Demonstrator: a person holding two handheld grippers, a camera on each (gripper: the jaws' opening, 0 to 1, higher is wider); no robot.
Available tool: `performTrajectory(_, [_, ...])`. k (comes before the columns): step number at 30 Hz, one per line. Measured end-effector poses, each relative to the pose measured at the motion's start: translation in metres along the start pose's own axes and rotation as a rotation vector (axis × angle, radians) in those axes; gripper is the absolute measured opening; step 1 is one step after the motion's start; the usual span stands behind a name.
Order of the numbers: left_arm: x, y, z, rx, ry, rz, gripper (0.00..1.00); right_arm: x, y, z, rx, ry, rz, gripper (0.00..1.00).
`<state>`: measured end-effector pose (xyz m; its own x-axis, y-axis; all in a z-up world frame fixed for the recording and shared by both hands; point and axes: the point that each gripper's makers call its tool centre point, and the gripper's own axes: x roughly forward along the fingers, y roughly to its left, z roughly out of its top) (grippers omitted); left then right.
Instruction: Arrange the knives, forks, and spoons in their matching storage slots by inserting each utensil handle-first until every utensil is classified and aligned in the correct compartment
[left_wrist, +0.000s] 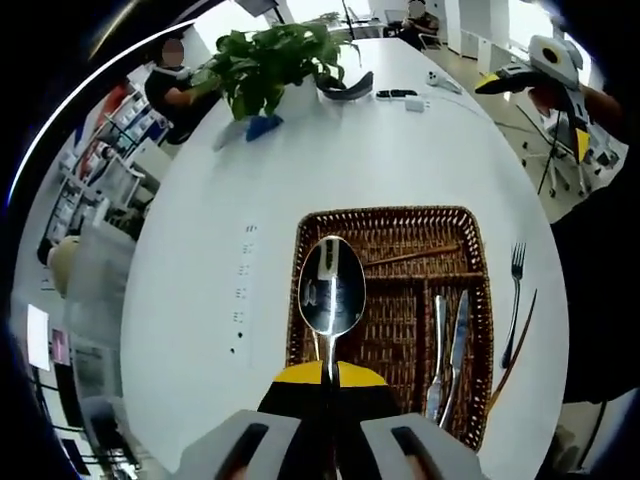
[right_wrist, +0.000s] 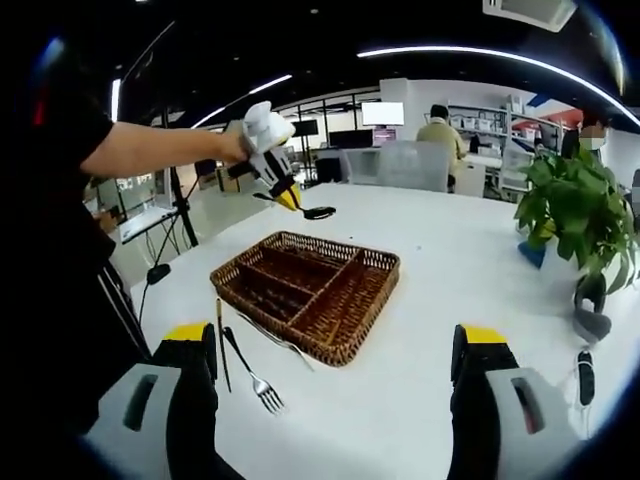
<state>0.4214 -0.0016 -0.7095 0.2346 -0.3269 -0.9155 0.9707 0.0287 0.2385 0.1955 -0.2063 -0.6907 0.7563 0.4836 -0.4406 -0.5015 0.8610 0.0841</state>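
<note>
- Left gripper view: a polished metal spoon (left_wrist: 331, 288) is clamped by its handle between the closed jaws of the left gripper (left_wrist: 325, 420), bowl pointing forward, held above a brown wicker cutlery tray (left_wrist: 482, 262) on a white table (left_wrist: 200, 300).
- In the tray's right-hand compartment a table knife (left_wrist: 458, 335) and a second slim metal utensil (left_wrist: 438, 345) are laid side by side; which kind the second is cannot be told.
- On the table just right of the tray a fork (left_wrist: 515, 300) and a thin dark stick-like utensil (left_wrist: 515, 350) are seen. A potted plant (left_wrist: 265, 65) stands at the far end.
- Right gripper view: the jaws of the right gripper (right_wrist: 335, 375) are spread wide, with nothing between them, low over the table (right_wrist: 450, 260).
- The tray (right_wrist: 330, 330) is seen ahead, the fork (right_wrist: 255, 375) and the dark utensil (right_wrist: 220, 345) just beside its near edge. The left gripper (right_wrist: 285, 190) is seen above the tray, carrying the spoon (right_wrist: 318, 212).
- The spoon is judged light, rigid and slippery; a firm hold on the narrow handle is advised, since the smooth metal could swivel or slide.
</note>
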Motion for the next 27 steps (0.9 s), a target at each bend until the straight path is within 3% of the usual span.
performTrajectory(14, [0.010, 0.011, 0.002, 0.000, -0.001, 0.007, 0.00, 0.002, -0.002, 0.001, 0.028, -0.014, -0.009, 1.00])
performTrajectory(27, [0.026, 0.018, -0.006, -0.011, -0.010, -0.001, 0.00, 0.001, -0.001, 0.003, 0.010, -0.015, -0.029, 0.99])
